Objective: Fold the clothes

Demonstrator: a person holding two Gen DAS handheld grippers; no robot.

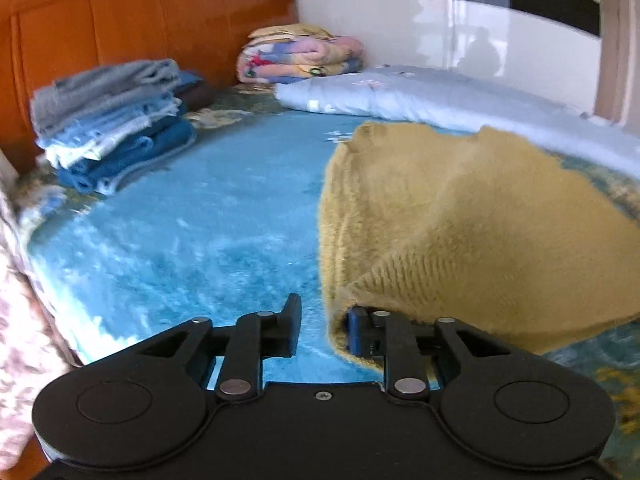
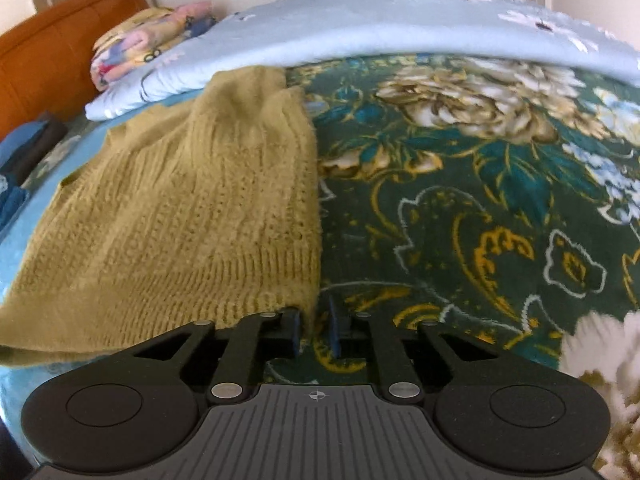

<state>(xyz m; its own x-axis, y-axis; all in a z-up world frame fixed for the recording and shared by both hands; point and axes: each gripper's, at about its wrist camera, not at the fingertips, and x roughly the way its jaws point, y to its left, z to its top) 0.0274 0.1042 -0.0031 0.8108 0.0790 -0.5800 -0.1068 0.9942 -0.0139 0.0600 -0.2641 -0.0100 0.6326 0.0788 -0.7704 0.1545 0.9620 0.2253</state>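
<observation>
Sweater (image 2: 192,208), mustard-yellow and rib-knitted, lies with its long axis running away from both claws: its far end touches the long, folded pale-blue quilt (image 2: 360,28), and its ribbed hem is the end farthest from that quilt. Each claw sits at one hem corner, so neither hand is nearer.

The left gripper (image 1: 325,330) stands with its jaws apart. The hem corner is wrapped around the outer side of one finger, and bare blue plush blanket (image 1: 192,232) shows in the gap, so nothing is pinched.

The right gripper (image 2: 314,330) is drawn nearly together. The other hem corner lies against one pad, while a sliver of dark green floral bedspread (image 2: 480,200) shows before the other pad, so it looks unclamped.

Folding probably means carrying the hem straight toward the quilt along that axis, after both claws close on it. A stack of folded blue and grey clothes (image 1: 112,120) sits well apart from the quilt.
</observation>
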